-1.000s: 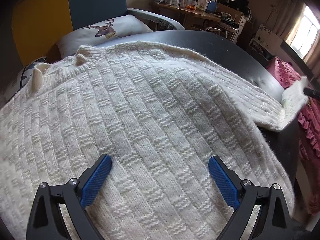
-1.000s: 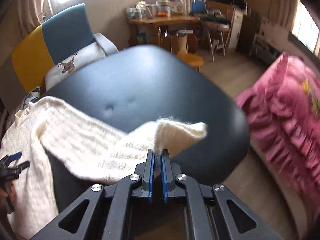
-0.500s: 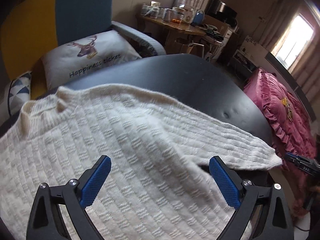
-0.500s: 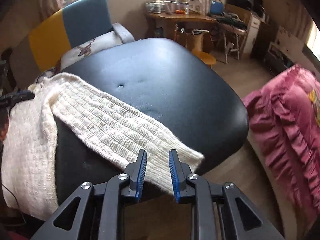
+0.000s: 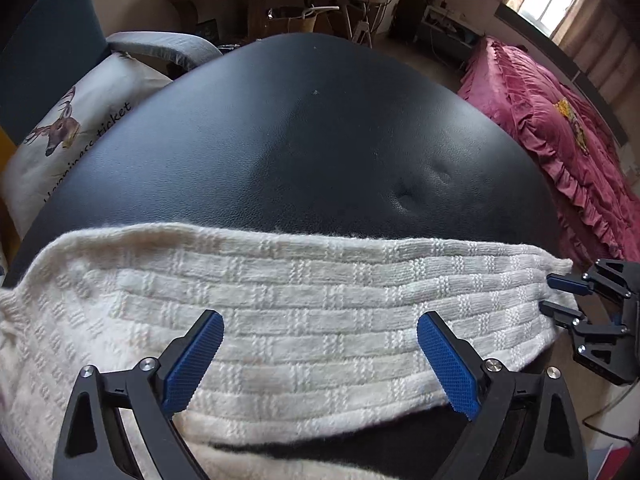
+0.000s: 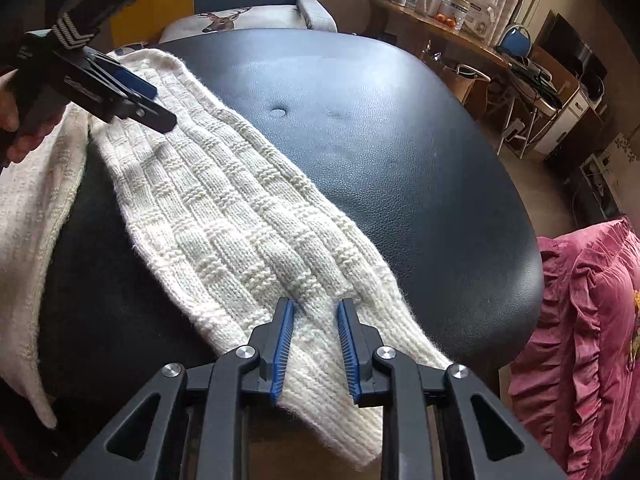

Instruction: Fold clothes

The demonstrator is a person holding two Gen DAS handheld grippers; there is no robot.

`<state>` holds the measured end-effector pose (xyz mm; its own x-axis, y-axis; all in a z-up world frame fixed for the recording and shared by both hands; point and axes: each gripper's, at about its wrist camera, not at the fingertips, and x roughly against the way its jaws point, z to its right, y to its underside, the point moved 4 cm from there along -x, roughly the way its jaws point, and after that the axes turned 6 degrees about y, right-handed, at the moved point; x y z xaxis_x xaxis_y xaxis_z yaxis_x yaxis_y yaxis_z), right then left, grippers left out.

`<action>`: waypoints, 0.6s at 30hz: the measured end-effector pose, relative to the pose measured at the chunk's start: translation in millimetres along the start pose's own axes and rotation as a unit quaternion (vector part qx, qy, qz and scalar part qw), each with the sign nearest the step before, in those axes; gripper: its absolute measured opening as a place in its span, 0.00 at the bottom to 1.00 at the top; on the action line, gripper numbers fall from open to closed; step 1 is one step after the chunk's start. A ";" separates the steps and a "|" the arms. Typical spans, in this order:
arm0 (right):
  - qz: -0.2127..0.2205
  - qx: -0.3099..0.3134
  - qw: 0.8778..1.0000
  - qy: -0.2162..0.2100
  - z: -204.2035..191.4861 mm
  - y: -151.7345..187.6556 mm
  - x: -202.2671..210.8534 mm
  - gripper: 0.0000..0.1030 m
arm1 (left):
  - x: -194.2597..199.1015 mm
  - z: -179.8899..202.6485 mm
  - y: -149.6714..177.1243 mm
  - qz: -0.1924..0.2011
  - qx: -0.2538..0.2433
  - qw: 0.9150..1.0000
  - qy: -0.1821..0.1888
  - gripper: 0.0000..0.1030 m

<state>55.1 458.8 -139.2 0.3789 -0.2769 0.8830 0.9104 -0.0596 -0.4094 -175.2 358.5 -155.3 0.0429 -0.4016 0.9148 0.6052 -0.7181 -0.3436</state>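
Observation:
A cream knitted sweater lies on a black padded surface (image 5: 320, 140). Its sleeve (image 5: 320, 300) stretches flat across that surface, and the body (image 6: 32, 200) hangs off to the left in the right wrist view. My left gripper (image 5: 319, 318) hovers open and wide above the middle of the sleeve, with nothing between its fingers. My right gripper (image 6: 316, 304) is down on the sleeve (image 6: 224, 208) near the cuff. Its jaws are closing and a puckered ridge of knit is pinched between the pads. Each gripper shows in the other's view: the right gripper (image 5: 547, 293) at the cuff, the left gripper (image 6: 162, 106) near the shoulder.
A pink ruffled bedspread (image 5: 560, 140) lies close to the right of the black surface. A deer-print cushion (image 5: 60, 132) sits on a blue and yellow armchair behind it. A cluttered wooden desk (image 6: 460, 28) stands at the back. A hand (image 6: 16, 120) holds the left gripper.
The right gripper let go of the lifted cuff, the sleeve dropped flat, and the gripper sank onto it with narrowing jaws. The left gripper swung from over the sweater body to over the sleeve.

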 end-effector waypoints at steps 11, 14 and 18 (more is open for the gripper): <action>0.027 -0.015 0.995 0.094 37.1 -30.8 8.6 0.04 | 6.1 12.9 -14.1 0.050 -0.002 0.998 -0.028 0.12; 0.003 -0.034 0.993 0.110 53.4 -35.9 -8.8 0.00 | 9.4 14.1 -26.9 0.071 0.010 0.997 -0.022 0.12; -0.018 -0.032 0.992 0.123 54.6 -26.8 -30.1 0.00 | -16.4 12.0 -32.0 0.043 0.017 0.998 -0.031 0.19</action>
<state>28.4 521.1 -142.3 0.2871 -0.4981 0.8182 0.9071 -0.1332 -0.3993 -185.7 394.9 -156.8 0.1455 -0.4240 0.8939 0.6244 -0.6615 -0.4154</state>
